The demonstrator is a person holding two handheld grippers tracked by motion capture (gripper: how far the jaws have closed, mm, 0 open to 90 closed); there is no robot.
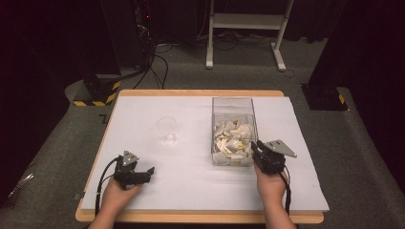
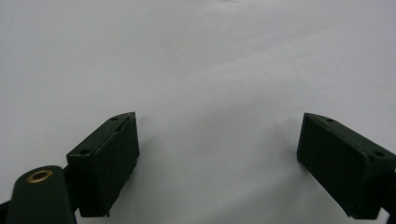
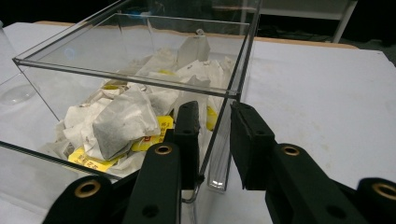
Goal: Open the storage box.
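Note:
A clear plastic box [image 1: 232, 98] stands on the right half of the white table, holding several white tea bags [image 1: 233, 138] with yellow tags. My right gripper [image 1: 256, 149] is at the box's near right corner. In the right gripper view its jaws straddle the box's [image 3: 140, 77] right wall, one inside by the tea bags [image 3: 126, 119] and one outside, and my right gripper [image 3: 215, 116] is shut on that wall. My left gripper [image 1: 151, 171] lies low over the table near the front left, pointing right. Its jaws stand wide apart, so the left gripper [image 2: 219, 123] is open over bare white surface.
An empty clear glass [image 1: 167, 130] stands on the white table cover [image 1: 143, 109] left of the box, and its base shows at the left edge of the right gripper view as the glass [image 3: 9, 88]. Beyond the table are a dark floor, cables and a white frame [image 1: 246, 21].

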